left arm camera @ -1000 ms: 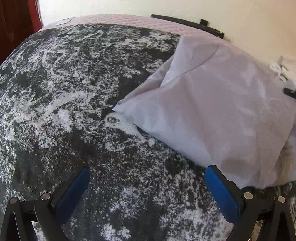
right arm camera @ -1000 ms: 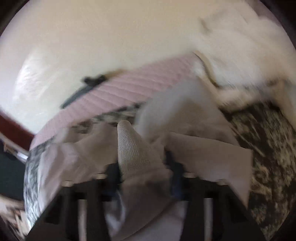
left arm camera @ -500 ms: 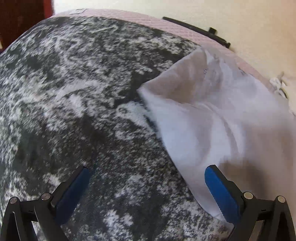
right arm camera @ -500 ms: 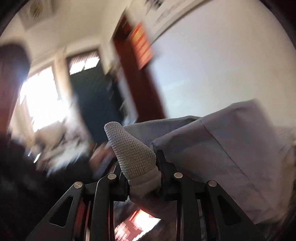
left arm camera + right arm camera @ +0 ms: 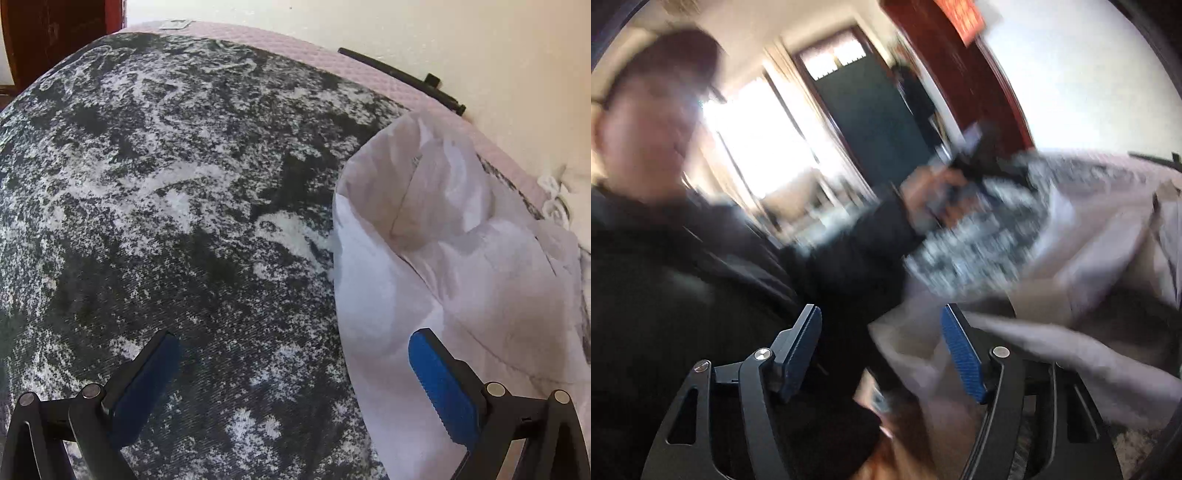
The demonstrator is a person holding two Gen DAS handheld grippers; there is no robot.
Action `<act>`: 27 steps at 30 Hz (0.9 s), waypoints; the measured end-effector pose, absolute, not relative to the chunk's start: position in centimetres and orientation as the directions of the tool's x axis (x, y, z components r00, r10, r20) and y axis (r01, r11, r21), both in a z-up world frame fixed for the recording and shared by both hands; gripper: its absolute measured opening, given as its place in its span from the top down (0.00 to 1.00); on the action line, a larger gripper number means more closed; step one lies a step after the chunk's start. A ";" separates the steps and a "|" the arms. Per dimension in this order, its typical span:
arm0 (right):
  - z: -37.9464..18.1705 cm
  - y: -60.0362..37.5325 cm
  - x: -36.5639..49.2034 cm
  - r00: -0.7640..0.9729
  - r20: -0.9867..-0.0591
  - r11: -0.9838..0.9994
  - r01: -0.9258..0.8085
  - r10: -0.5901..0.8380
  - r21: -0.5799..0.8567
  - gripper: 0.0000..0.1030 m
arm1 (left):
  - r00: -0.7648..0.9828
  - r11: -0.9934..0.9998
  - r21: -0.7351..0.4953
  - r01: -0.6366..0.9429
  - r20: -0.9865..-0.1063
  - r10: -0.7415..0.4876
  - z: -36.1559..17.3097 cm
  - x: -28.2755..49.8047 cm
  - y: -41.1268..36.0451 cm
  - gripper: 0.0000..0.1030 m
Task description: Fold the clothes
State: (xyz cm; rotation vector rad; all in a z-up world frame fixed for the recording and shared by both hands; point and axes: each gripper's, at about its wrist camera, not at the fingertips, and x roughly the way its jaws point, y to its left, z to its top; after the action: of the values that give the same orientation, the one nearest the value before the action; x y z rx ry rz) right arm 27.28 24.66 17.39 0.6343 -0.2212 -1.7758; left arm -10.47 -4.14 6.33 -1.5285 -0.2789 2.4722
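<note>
A pale lilac garment (image 5: 454, 266) lies crumpled and partly folded on the right side of the black-and-white mottled bed cover (image 5: 177, 206). My left gripper (image 5: 291, 373) is open and empty, low over the cover; its right finger (image 5: 439, 384) overlaps the garment's near edge. My right gripper (image 5: 882, 350) is open and empty, lifted and turned toward the person. The same garment (image 5: 1089, 266) shows blurred at the right of the right wrist view, behind the right finger (image 5: 960, 354).
A pink quilted mattress edge (image 5: 332, 55) runs along a cream wall with a black bar (image 5: 402, 79) on it. White cloth (image 5: 554, 192) lies at the far right. The person in dark clothes (image 5: 683, 258) and the left gripper handle (image 5: 971, 166) fill the right view.
My right gripper has let go of the garment and opened, swinging round toward the person. The garment has dropped onto the bed. My left gripper has shifted slightly, still open.
</note>
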 end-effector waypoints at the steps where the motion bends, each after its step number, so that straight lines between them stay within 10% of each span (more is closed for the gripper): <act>1: 18.0 25.2 27.7 -0.166 -0.246 -0.265 0.849 -0.955 0.457 0.27 | -0.435 -0.957 -0.275 -0.089 -0.854 0.286 6.4 -10.4 -4.2 0.00; 5: 19.3 26.4 28.3 -0.249 -0.160 -0.295 0.856 -0.955 0.424 0.00 | -0.435 -0.956 -0.277 -0.091 -0.853 0.289 6.5 -10.4 -4.3 0.00; 14: 10.0 22.4 20.0 -0.364 -0.709 -0.783 0.437 -0.604 0.442 0.01 | -0.428 -0.956 -0.282 -0.083 -0.856 0.289 6.5 -10.5 -4.5 0.00; 19: 5.3 19.7 18.4 -0.299 -0.878 -0.895 0.362 -0.374 0.259 0.10 | -0.426 -0.952 -0.298 -0.076 -0.853 0.301 6.7 -10.6 -4.9 0.00; 24: 5.2 19.7 17.4 -0.376 -0.904 -0.947 0.309 -0.203 0.084 0.39 | -0.427 -0.944 -0.323 -0.072 -0.845 0.322 7.0 -10.5 -5.6 0.00; 27: 6.1 23.3 16.6 -0.419 -0.888 -0.978 0.164 -0.190 0.131 0.38 | -0.426 -0.939 -0.335 -0.071 -0.842 0.333 7.1 -10.5 -6.0 0.00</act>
State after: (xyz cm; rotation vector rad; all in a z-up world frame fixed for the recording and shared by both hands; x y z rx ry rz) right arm 16.64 23.25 6.06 1.5577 -0.0351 -2.4826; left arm -10.45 -6.02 7.15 -1.5251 -0.3660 2.4385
